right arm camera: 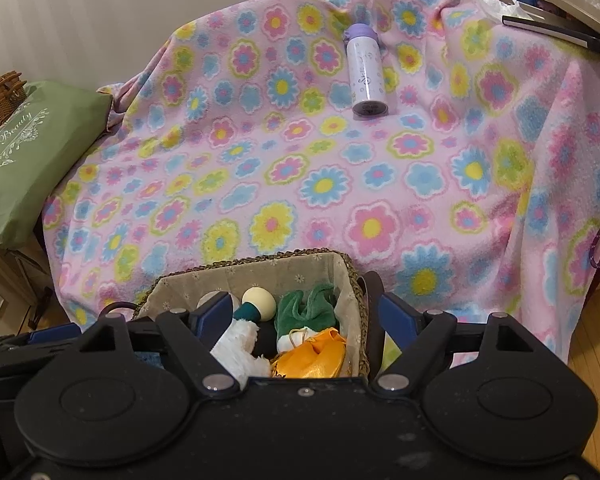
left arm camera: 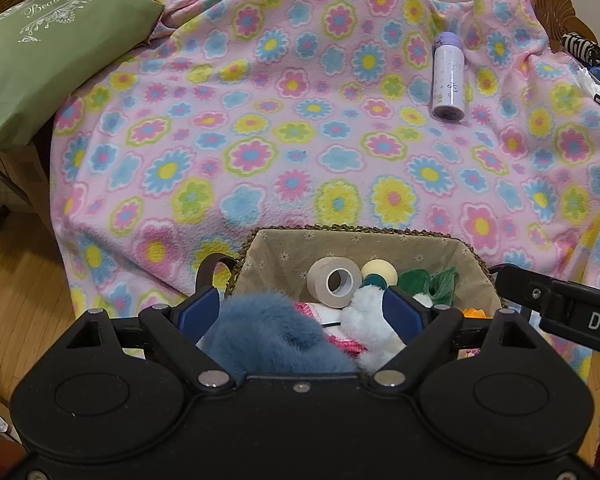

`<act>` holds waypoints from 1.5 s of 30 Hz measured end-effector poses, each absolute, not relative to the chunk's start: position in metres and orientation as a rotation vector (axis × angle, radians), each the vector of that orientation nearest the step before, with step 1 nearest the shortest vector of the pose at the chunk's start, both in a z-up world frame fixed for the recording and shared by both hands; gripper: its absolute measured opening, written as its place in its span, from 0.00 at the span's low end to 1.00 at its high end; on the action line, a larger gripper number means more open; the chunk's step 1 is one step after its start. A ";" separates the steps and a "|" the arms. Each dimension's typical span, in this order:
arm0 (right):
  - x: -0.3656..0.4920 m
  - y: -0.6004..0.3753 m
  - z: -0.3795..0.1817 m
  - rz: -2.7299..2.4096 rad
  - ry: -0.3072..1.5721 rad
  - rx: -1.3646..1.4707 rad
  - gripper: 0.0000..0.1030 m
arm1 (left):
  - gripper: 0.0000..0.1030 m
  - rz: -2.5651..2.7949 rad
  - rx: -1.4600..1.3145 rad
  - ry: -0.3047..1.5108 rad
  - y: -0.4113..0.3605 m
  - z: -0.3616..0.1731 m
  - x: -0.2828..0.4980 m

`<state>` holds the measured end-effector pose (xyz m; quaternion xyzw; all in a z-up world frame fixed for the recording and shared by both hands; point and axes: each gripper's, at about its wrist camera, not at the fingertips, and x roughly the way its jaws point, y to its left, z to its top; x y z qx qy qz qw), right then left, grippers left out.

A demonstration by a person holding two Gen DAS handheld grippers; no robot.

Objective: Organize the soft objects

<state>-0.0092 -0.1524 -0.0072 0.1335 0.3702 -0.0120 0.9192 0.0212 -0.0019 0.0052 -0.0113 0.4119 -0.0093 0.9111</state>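
One fabric-lined wicker basket [left arm camera: 384, 242] sits at the near edge of the floral fleece blanket [left arm camera: 284, 128], holding one blue furry plush [left arm camera: 268, 336], one white plush [left arm camera: 370, 322], one green velvet piece [right arm camera: 306, 312], one orange satin piece [right arm camera: 314, 354], one tape roll [left arm camera: 334, 282] and one cream ball [left arm camera: 379, 273]; one purple bottle [left arm camera: 449, 76] lies well apart further back. Left gripper [left arm camera: 306, 312] and right gripper [right arm camera: 306, 318] both stand wide over the basket, pads pressing nothing. Gripper bodies hide the basket's near half, so more items may sit underneath; a pink knit bit [left arm camera: 350, 344] is too covered to identify.
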 end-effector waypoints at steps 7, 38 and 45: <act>-0.009 -0.152 -0.008 -0.025 0.765 0.274 0.79 | 0.83 -0.019 -0.024 0.849 -0.002 0.005 0.021; -0.009 -0.152 -0.010 -0.024 0.771 0.277 0.82 | 0.83 -0.009 -0.037 0.866 0.001 0.002 0.022; -0.009 -0.151 -0.013 -0.023 0.776 0.279 0.83 | 0.83 -0.009 -0.037 0.867 0.002 0.002 0.023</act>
